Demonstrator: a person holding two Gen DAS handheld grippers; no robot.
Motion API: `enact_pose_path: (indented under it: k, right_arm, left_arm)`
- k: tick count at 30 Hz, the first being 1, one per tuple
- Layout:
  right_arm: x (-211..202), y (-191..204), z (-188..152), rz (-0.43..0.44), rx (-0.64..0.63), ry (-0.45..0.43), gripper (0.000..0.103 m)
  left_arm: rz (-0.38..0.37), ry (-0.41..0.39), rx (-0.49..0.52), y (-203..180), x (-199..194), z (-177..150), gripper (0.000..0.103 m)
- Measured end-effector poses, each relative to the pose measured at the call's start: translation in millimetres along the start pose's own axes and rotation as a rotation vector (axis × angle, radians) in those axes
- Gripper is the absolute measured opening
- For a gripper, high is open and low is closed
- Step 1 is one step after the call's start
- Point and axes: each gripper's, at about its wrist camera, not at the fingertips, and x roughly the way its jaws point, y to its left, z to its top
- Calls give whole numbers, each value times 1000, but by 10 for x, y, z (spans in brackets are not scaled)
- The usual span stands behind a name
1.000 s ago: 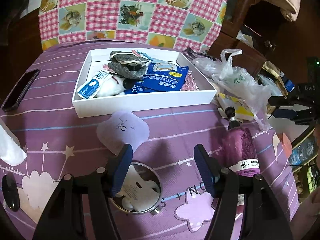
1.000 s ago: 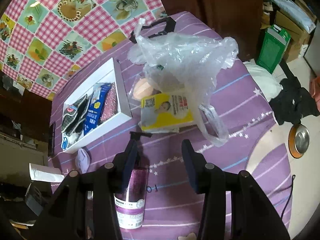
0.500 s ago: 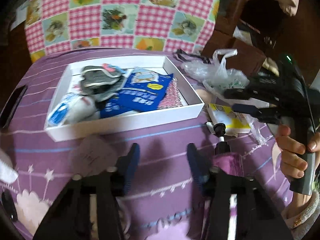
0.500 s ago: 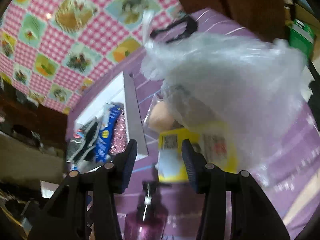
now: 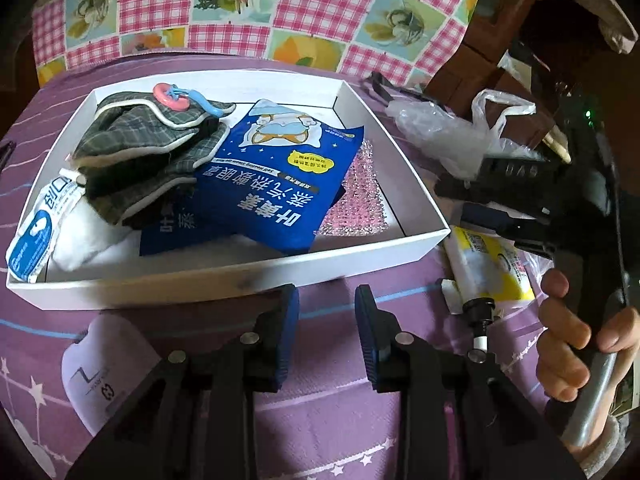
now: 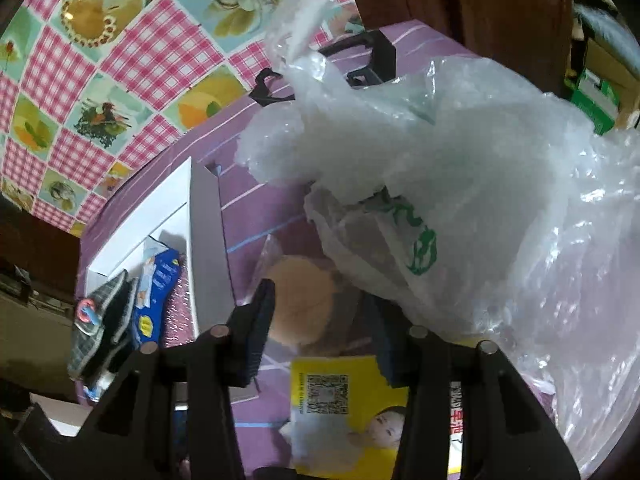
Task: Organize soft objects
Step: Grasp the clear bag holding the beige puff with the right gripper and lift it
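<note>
Our right gripper [image 6: 320,320] is spread wide w/ the tan puff [image 6: 304,300] between its fingers, not pinched yet. The puff sits on the bed [image 6: 256,216] just beside the white box [image 6: 208,248]'s right wall, partly under the plastic bag [image 6: 480,184]. We should go low & squeeze slow, so we grab only the puff, not the bag. Left gripper [image 5: 326,320] is open, empty, near the box's front edge.

Ahead of right tool [image 6: 320,320]: plastic bag [image 6: 460,168] crowds the peach puff [image 6: 302,300].
Left side: white box [image 5: 360,256] wall blocks.
</note>
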Motion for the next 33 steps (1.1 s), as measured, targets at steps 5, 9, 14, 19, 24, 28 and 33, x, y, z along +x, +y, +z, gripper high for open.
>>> enact_pose_path:
  k: [5, 9, 14, 19, 24, 28, 33]
  right_arm:
    - [34, -168, -76, 80, 50, -8, 1]
    - [-117, -251, -86, 179, 77, -56, 1]
    - [-352, -195, -82, 245, 73, -99, 1]
    - [-570, -129, -84, 303, 66, -127, 1]
    - [-814, -105, -118, 364, 61, -143, 1]
    - [-950, -19, -147, 378, 30, -134, 1]
    - [-1021, 149, -207, 356, -23, -96, 1]
  left_arm:
    - [18, -34, -7, 35, -80, -98, 28]
    - [10, -44, -15, 83, -109, -128, 28]
    - [-39, -57, -47, 103, -169, -117, 28]
    - [-9, -60, 31, -55, -294, -105, 29]
    - [-11, -72, 33, -91, -409, -89, 33]
    - [20, -92, 16, -56, -520, -48, 35]
    - [41, -91, 9, -17, -637, 5, 44]
